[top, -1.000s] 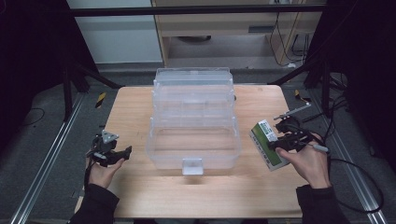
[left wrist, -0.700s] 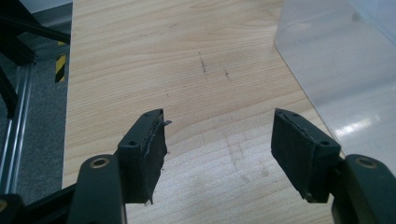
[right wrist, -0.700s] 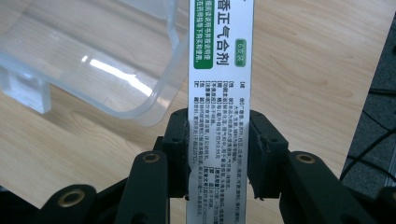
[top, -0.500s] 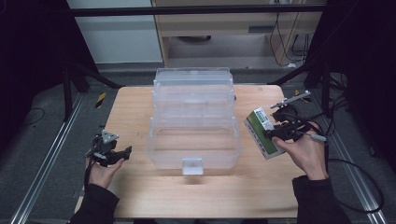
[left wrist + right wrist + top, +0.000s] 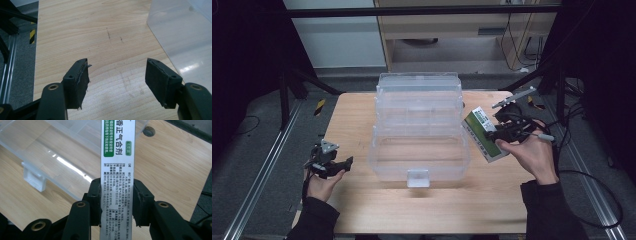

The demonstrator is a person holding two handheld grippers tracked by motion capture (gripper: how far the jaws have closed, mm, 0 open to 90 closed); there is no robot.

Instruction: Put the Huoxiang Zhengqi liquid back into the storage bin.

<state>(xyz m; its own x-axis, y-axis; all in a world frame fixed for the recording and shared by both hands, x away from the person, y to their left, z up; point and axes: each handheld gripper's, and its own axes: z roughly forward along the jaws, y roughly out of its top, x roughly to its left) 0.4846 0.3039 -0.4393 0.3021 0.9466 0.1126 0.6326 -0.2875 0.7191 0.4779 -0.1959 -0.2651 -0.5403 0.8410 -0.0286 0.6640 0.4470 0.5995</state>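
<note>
A clear plastic organizer box with tiered open trays stands in the middle of the wooden table. My right gripper is shut on a green-and-white medicine box, held above the table just right of the organizer. In the right gripper view the medicine box runs up between the jaws, its printed narrow side facing the camera, over the organizer's edge. My left gripper rests open near the table's left edge; its fingers stand wide apart over bare wood, with the organizer's wall to the right.
The organizer has a front latch tab. Metal floor rails run along both sides of the table. A cable trails from the right gripper. A cabinet stands behind the table.
The right gripper has lifted the medicine box and carried it up and toward the organizer's right side. The left gripper has stayed still.
</note>
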